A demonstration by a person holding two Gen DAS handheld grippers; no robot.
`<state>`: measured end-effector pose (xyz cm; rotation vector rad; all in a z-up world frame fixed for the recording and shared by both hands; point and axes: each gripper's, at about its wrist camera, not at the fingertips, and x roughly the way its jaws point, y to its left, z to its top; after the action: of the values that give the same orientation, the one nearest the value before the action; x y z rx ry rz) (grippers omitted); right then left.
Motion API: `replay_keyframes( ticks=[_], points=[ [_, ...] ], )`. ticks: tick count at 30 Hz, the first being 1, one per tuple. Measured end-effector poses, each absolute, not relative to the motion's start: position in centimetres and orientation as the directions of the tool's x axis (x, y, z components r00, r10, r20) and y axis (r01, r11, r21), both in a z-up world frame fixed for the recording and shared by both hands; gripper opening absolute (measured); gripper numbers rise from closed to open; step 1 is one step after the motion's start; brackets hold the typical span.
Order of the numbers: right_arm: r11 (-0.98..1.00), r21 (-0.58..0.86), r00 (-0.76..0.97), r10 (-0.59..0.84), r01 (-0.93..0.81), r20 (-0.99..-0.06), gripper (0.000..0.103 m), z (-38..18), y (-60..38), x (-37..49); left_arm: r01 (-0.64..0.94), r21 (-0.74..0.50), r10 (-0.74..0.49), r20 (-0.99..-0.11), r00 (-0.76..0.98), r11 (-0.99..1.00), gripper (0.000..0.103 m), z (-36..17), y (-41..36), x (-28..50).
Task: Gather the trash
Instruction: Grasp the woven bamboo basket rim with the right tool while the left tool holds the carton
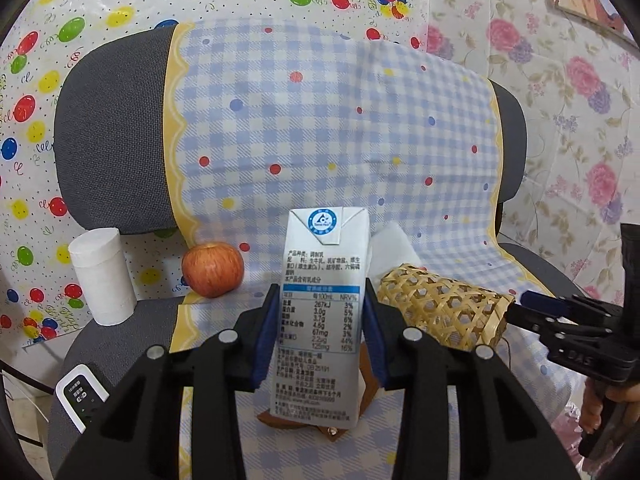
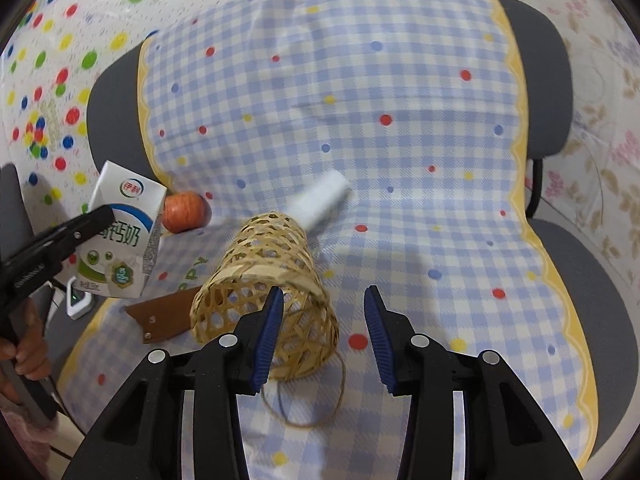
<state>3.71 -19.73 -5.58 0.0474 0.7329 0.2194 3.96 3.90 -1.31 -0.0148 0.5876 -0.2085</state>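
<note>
My left gripper (image 1: 320, 320) is shut on a white milk carton (image 1: 320, 312) and holds it upright above the chair seat; the carton also shows in the right wrist view (image 2: 120, 236). A woven bamboo basket (image 2: 264, 292) lies on its side on the checked cloth, mouth toward my right gripper (image 2: 324, 320), which is open with its left finger at the basket's rim. The basket also shows in the left wrist view (image 1: 444, 308). A crumpled white tissue (image 2: 320, 198) lies beyond the basket.
A red apple (image 1: 213, 269) and a white paper roll (image 1: 105, 276) sit at the seat's back left. A brown leather piece (image 2: 160, 316) lies left of the basket, a white device (image 1: 80, 396) at the seat's left edge. A twine loop (image 2: 308, 404) trails from the basket.
</note>
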Motion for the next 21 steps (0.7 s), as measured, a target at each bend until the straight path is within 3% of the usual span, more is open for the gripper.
replay_keyframes(
  ticks=[6, 10, 11, 12, 18, 21],
  points=[
    [0.966, 0.016, 0.726, 0.206, -0.26, -0.656, 0.043, -5.3, -18.0, 4.6, 0.186, -0.082, -0.2, -0.553, 0.809, 0.979, 0.037, -1.4, 4.0, 4.0],
    [0.949, -0.063, 0.736, 0.196, -0.309, -0.648, 0.022, -5.0, -16.8, 3.9, 0.192, -0.084, -0.206, -0.556, 0.805, 0.978, 0.037, -1.5, 4.0, 3.9],
    [0.948, -0.083, 0.74, 0.183, -0.307, -0.647, 0.01, -5.0, -16.7, 3.7, 0.194, -0.085, -0.208, -0.556, 0.805, 0.977, 0.037, -1.6, 3.9, 3.8],
    [0.95, -0.089, 0.746, 0.175, -0.3, -0.642, 0.006, -4.9, -16.8, 3.4, 0.196, -0.086, -0.21, -0.555, 0.804, 0.977, 0.037, -1.5, 3.9, 3.6],
    [0.979, 0.128, 0.79, 0.202, -0.157, -0.579, 0.005, -1.7, -21.4, 1.4, 0.226, -0.093, -0.241, -0.529, 0.814, 0.97, 0.037, -0.4, 3.1, 2.2],
    [0.982, 0.166, 0.795, 0.175, -0.095, -0.581, 0.005, -0.8, -23.0, 0.3, 0.259, -0.104, -0.275, -0.518, 0.81, 0.96, 0.037, 0.1, 2.2, 1.5]
  ],
)
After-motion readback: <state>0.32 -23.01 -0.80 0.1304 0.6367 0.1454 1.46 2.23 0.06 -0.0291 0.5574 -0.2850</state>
